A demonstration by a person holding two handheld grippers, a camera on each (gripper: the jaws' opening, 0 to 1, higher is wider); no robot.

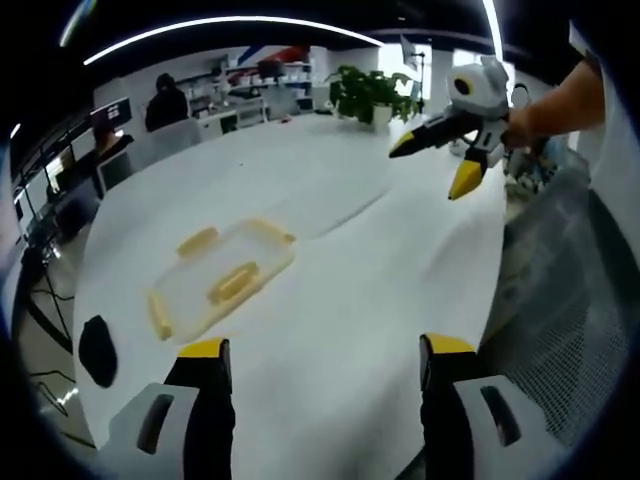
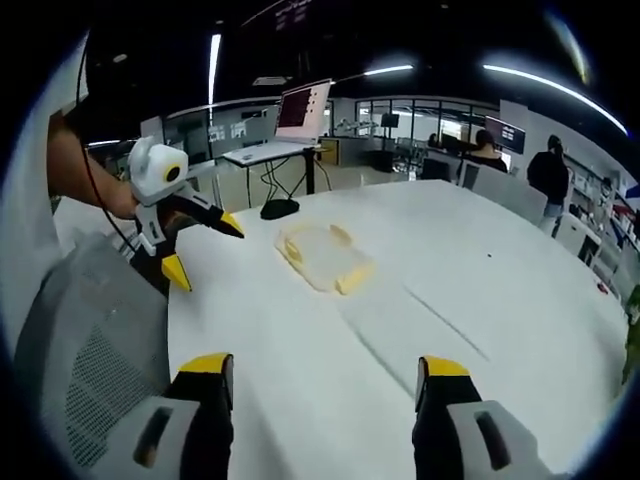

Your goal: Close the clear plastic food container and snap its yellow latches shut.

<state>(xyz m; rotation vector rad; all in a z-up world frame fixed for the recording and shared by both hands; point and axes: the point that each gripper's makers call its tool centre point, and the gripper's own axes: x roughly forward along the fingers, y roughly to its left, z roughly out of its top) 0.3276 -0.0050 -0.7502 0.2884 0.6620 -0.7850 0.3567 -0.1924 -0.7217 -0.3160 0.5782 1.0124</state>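
In the left gripper view, the left hand-held gripper [image 1: 325,365] rises from the bottom edge with its two yellow-tipped jaws spread wide and nothing between them, held above the white table [image 1: 380,270]. Just beyond the left jaw lies a dark oval object [image 1: 98,350] near the table's edge. A little farther on, the clear plastic container [image 1: 222,277] lies flat on the table, with its yellow latches [image 1: 232,283] along its sides; whether its lid is pressed down cannot be told. To the right, a grey mesh chair back [image 1: 560,290] stands beside the table. Farther up on the right, the right hand-held gripper [image 1: 432,165] hangs above the table in a person's hand [image 1: 520,125], its jaws parted and empty. At the far end a green plant [image 1: 375,95] stands, and a seated person [image 1: 165,105] shows in the background.

In the right gripper view, the right hand-held gripper [image 2: 325,370] likewise has its jaws released wide above the table [image 2: 480,300], gripping nothing. The chair back [image 2: 95,340] sits at the lower left. Beyond it, the left hand-held gripper [image 2: 205,250] is held in a hand [image 2: 120,200], jaws apart. The container [image 2: 322,257] lies well ahead near the table's middle, apart from both grippers. Behind it sits a dark object [image 2: 280,208], then a laptop [image 2: 300,110] on a stand.
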